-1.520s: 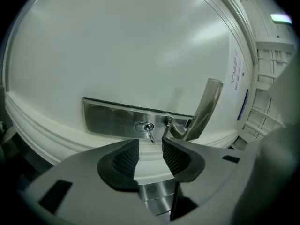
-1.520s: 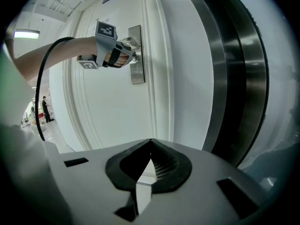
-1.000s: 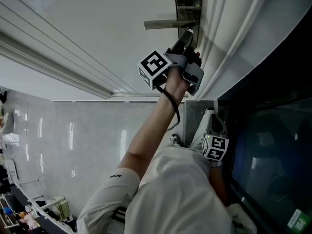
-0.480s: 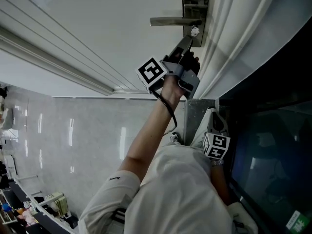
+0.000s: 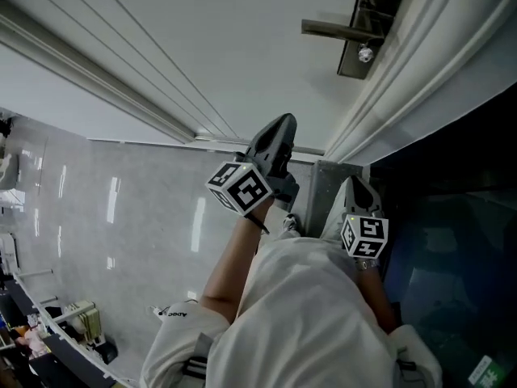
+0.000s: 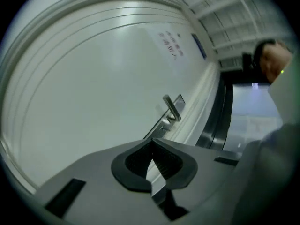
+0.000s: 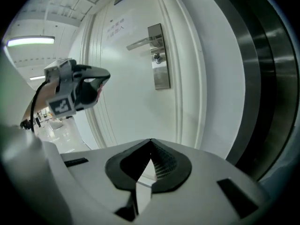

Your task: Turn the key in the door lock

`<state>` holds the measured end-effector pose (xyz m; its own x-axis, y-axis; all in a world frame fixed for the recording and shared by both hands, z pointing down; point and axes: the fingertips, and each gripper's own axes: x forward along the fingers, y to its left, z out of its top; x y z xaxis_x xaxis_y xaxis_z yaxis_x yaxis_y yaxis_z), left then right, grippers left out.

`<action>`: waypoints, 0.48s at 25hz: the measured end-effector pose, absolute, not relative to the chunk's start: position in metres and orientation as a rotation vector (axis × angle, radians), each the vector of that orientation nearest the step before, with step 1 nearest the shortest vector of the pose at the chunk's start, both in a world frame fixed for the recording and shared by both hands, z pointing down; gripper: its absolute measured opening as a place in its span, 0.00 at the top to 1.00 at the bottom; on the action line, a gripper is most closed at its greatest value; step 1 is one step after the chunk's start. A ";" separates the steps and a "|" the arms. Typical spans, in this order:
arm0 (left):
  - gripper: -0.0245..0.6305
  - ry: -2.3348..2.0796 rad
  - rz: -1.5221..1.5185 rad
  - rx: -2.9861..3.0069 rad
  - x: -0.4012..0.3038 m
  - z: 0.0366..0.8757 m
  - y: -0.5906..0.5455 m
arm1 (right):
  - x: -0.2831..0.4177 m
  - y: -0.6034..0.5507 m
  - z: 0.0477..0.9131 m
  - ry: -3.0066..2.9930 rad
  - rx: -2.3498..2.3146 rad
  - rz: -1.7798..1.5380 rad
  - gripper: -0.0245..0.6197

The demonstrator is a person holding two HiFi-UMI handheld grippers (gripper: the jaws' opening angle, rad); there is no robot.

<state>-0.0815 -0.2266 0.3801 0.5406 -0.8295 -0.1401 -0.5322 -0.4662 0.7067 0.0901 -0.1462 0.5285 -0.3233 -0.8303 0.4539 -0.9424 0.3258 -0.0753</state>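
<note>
Silver key (image 5: 366, 54) sits in the lock plate (image 5: 381, 6) under the door handle (image 5: 331, 29), well apart from the left gripper (image 5: 281, 126), whose jaws have just closed on nothing, while the right gripper (image 7: 150, 146) is pressed together too, empty.

The head view is bright and even across the white door (image 5: 202, 39), with streaks of glare on the glossy floor (image 5: 113, 217) at the left and a dim, dark glass panel (image 5: 452, 241) at the right. Both gripper views bulge and fade into black corners. In the right gripper view a ceiling strip light (image 7: 30, 41) glows far left, and the near foreground is soft and shaded
</note>
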 end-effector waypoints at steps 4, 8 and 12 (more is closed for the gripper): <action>0.95 -1.311 -0.358 2.366 -0.098 0.405 -0.178 | 0.052 -0.156 0.490 -2.400 1.502 0.430 0.96; 0.95 -1.496 -0.236 2.332 -0.130 0.436 -0.136 | 0.012 -0.160 0.450 -2.546 1.398 0.341 0.96; 0.95 -1.722 -0.156 2.173 -0.175 0.465 -0.105 | -0.024 -0.158 0.429 -2.705 1.299 0.334 0.96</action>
